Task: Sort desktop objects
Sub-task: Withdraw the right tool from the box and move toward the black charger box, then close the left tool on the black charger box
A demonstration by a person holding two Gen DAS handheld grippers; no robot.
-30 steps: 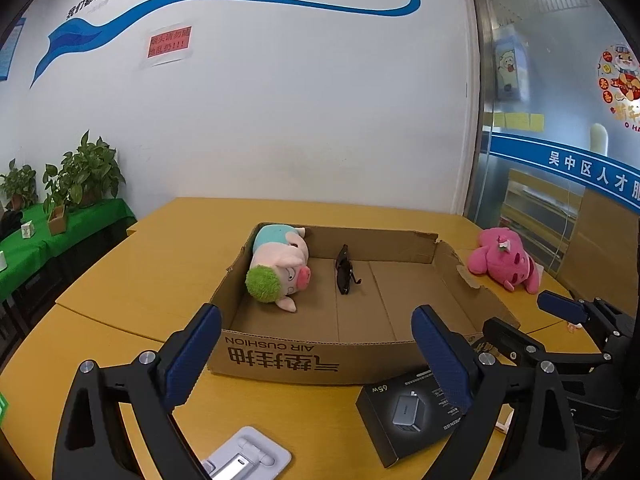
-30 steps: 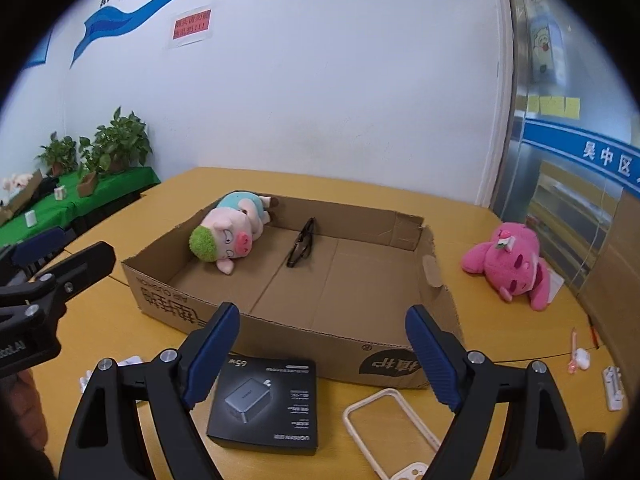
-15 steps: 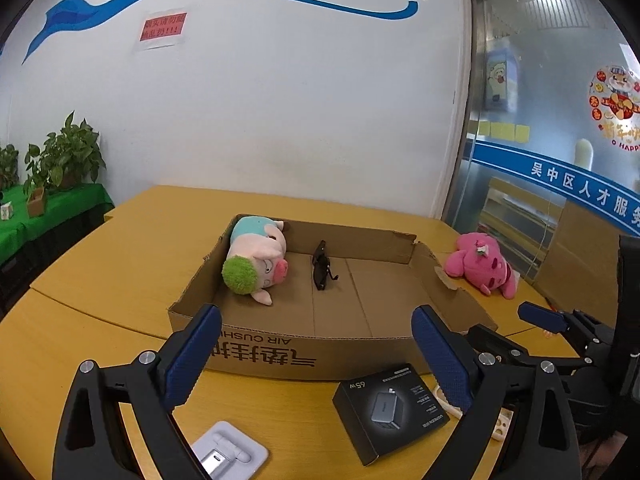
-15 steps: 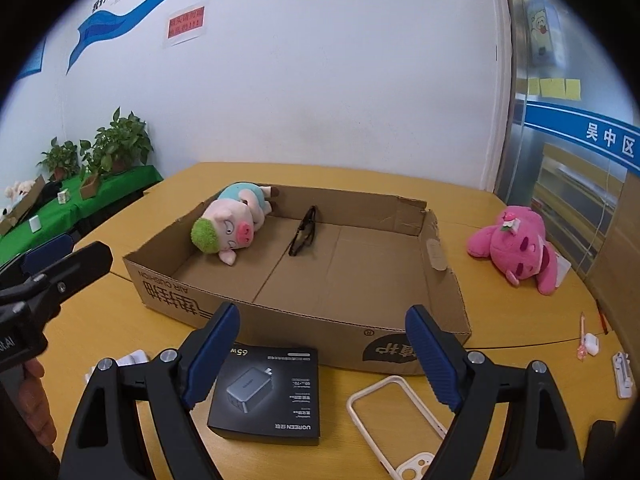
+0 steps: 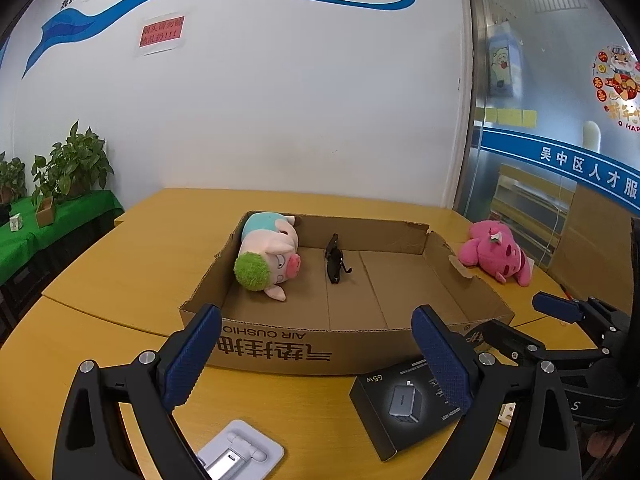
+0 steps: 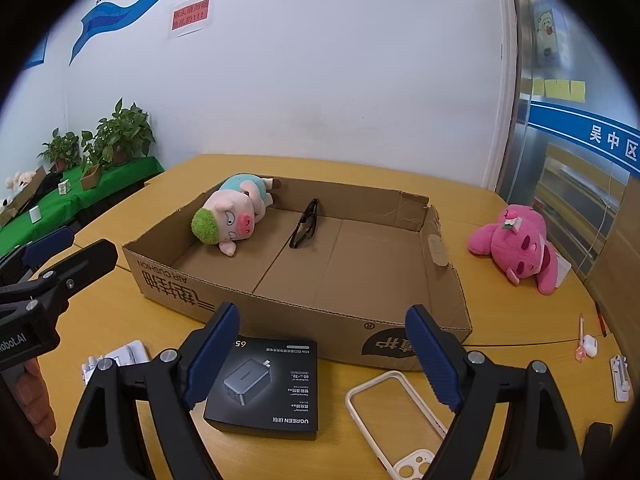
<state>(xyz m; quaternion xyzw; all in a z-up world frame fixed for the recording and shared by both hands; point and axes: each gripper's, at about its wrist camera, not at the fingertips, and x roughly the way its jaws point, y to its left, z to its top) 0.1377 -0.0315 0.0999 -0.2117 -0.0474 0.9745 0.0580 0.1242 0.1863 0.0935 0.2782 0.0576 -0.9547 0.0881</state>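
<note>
Both views have shifted slightly since a second ago; left gripper and right gripper released, empty: square up over black charger box, clench across its short edges, lift into brown cardboard tray.

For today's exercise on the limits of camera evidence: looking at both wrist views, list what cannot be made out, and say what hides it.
- Phone case, right wrist view: its lower end is covered by the right gripper.
- White stand, left wrist view: cut off by the bottom edge and the left gripper.
- Charger box, left wrist view: one corner behind a finger pad.
- Small white items, right wrist view: too small to identify.
</note>
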